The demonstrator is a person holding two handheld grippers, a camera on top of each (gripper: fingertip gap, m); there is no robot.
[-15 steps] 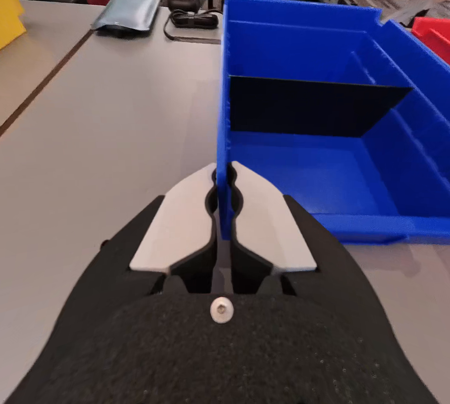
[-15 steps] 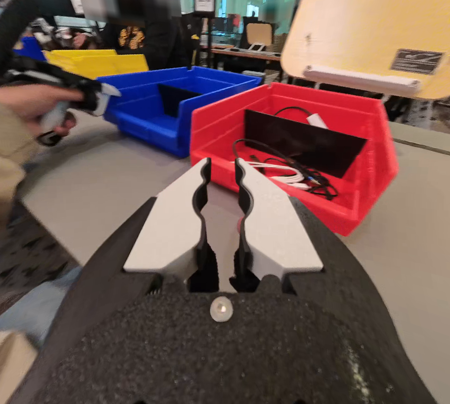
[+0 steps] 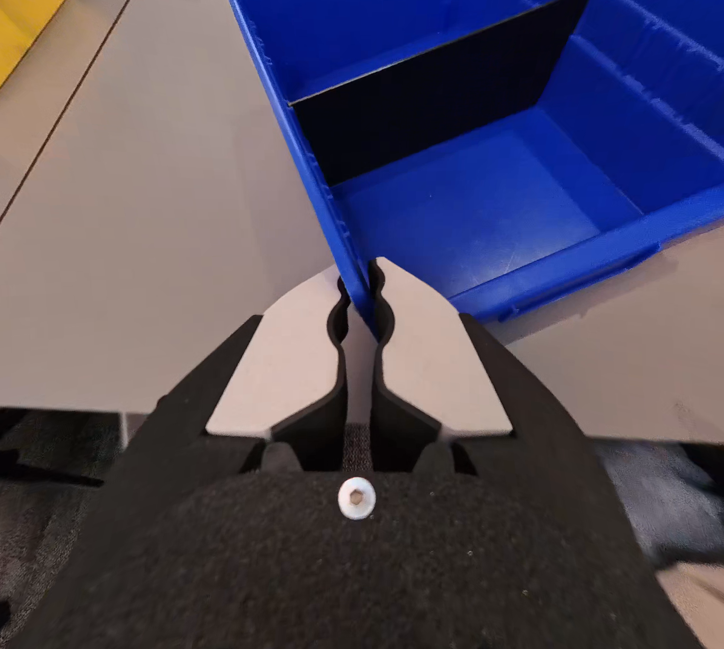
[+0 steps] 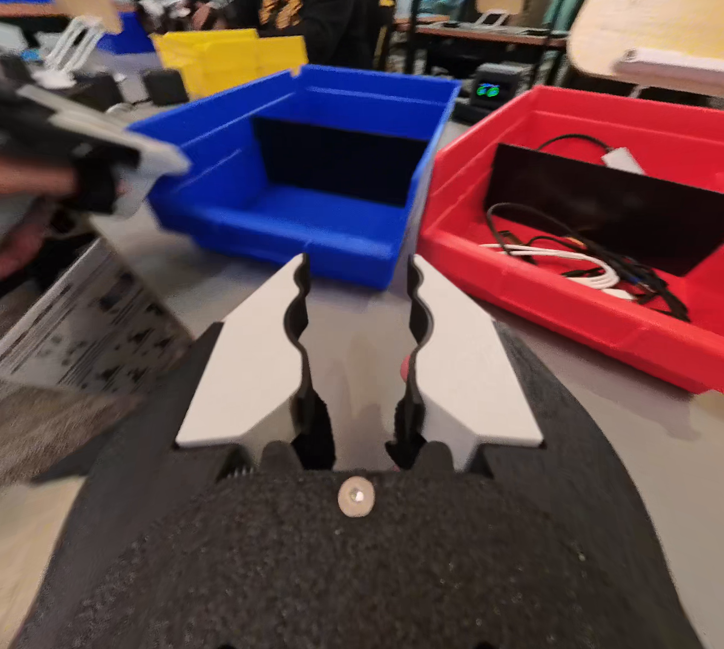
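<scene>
A blue bin (image 3: 274, 54) with a black divider (image 3: 431, 93) stands on the grey table (image 3: 156, 199), both halves bare. My left gripper (image 3: 358, 270) is shut on the bin's left wall, close to its front corner, one finger outside and one inside. In the right wrist view the blue bin (image 4: 282, 230) sits ahead, with the left gripper (image 4: 156, 164) at its left wall, blurred. My right gripper (image 4: 356, 262) is open and holds nothing, over the table just in front of the blue bin.
A red bin (image 4: 548, 309) with a black divider and tangled black and white cables (image 4: 580, 258) stands right of the blue one. A yellow bin (image 4: 235, 54) is behind, and shows in the left wrist view (image 3: 23, 3). The table's front edge (image 3: 587, 430) lies under my left gripper. About 20 centimeters separates my left fingertips from my right.
The blue bin has turned and come nearer the table's front edge with my left gripper still shut on its wall. My right gripper has opened wider and swung left, facing the blue bin.
</scene>
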